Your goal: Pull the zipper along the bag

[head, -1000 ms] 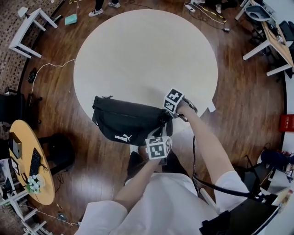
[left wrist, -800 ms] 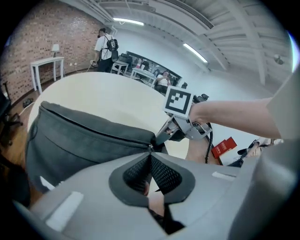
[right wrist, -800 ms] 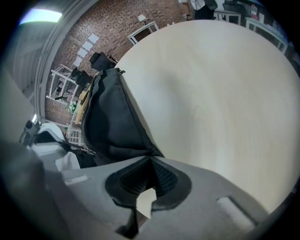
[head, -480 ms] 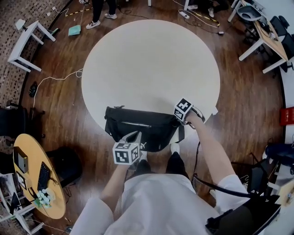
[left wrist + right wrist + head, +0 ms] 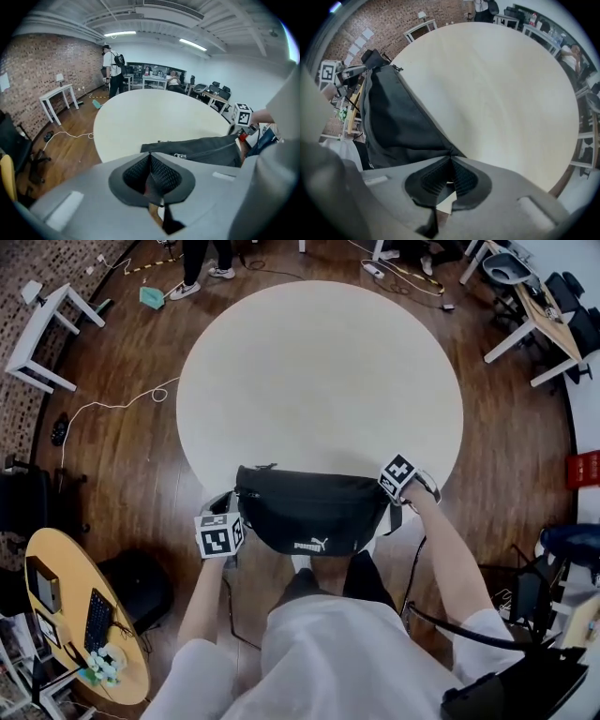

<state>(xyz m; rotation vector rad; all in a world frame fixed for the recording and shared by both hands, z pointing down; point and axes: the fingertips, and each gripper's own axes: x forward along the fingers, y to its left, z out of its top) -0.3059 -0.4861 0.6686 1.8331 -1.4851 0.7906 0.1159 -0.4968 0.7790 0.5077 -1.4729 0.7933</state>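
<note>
A black waist bag (image 5: 314,512) lies over the near edge of the round white table (image 5: 319,381), its logo side hanging toward me. My left gripper (image 5: 230,507) is at the bag's left end. In the left gripper view the left gripper (image 5: 151,164) is shut on a thin dark strip, seemingly the zipper pull, with the bag (image 5: 201,150) stretching away to the right. My right gripper (image 5: 386,495) is at the bag's right end. In the right gripper view the right gripper (image 5: 451,157) is shut on the corner of the bag (image 5: 393,126).
Wooden floor surrounds the table. A small white table (image 5: 42,320) stands at upper left, a round yellow desk (image 5: 66,615) with a keyboard at lower left, desks and chairs (image 5: 534,296) at upper right. A person (image 5: 202,259) stands beyond the table. A cable (image 5: 112,404) lies on the floor.
My left gripper has travelled along the bag from its right end to its left end. The right gripper has stayed on the right end. The view shifted slightly.
</note>
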